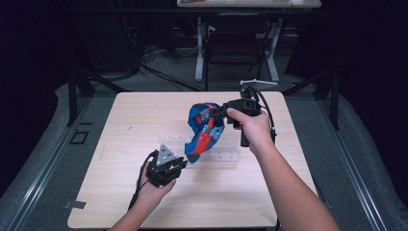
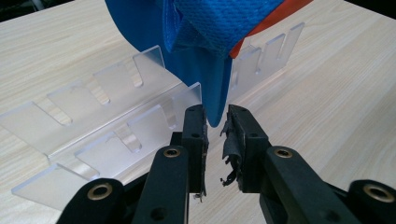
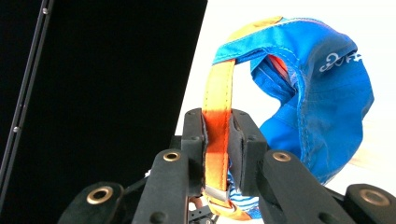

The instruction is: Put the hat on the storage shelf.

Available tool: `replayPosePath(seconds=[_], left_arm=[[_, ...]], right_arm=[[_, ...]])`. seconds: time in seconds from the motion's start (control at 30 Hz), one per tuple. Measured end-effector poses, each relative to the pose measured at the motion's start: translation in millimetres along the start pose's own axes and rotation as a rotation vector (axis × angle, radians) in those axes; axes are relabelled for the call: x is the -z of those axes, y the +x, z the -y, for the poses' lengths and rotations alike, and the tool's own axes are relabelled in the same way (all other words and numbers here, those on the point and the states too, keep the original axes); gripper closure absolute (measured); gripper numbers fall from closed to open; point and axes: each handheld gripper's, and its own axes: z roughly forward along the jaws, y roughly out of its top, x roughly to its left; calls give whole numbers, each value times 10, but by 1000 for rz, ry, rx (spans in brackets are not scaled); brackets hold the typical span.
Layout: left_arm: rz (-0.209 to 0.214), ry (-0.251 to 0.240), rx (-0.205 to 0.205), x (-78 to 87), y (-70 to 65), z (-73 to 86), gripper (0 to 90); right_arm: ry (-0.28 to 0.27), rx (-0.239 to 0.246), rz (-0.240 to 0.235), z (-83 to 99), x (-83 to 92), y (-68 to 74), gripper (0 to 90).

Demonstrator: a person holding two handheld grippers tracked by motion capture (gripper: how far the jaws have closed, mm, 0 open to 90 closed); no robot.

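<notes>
In the high view, the cap (image 1: 206, 130) hangs at centre frame over the table (image 1: 120, 202), held up by the right gripper (image 1: 214, 113); its lower tip meets the left gripper (image 1: 179, 163), whose jaws are hard to make out there. A clear rack (image 1: 226, 155) lies half hidden behind the cap. In the left gripper view, the left gripper (image 2: 215, 126) stands narrowly parted around the cap's blue tip (image 2: 212, 93), with a gap at each side; the rack (image 2: 93, 107) crosses the left, cut off by the cap. In the right gripper view, the right gripper (image 3: 217, 140) clamps the orange strap (image 3: 218, 112); the left half is dark.
</notes>
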Motion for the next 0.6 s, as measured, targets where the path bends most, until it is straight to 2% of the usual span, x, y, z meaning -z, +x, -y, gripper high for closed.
replayPosePath(seconds=[0.37, 0.6], left_arm=[[-2, 11, 22, 48, 55, 66, 654], [-8, 10, 50, 102, 135, 128, 594]], right_arm=[[-32, 12, 41, 14, 154, -30, 695], [-38, 43, 77, 61, 268, -70, 623]])
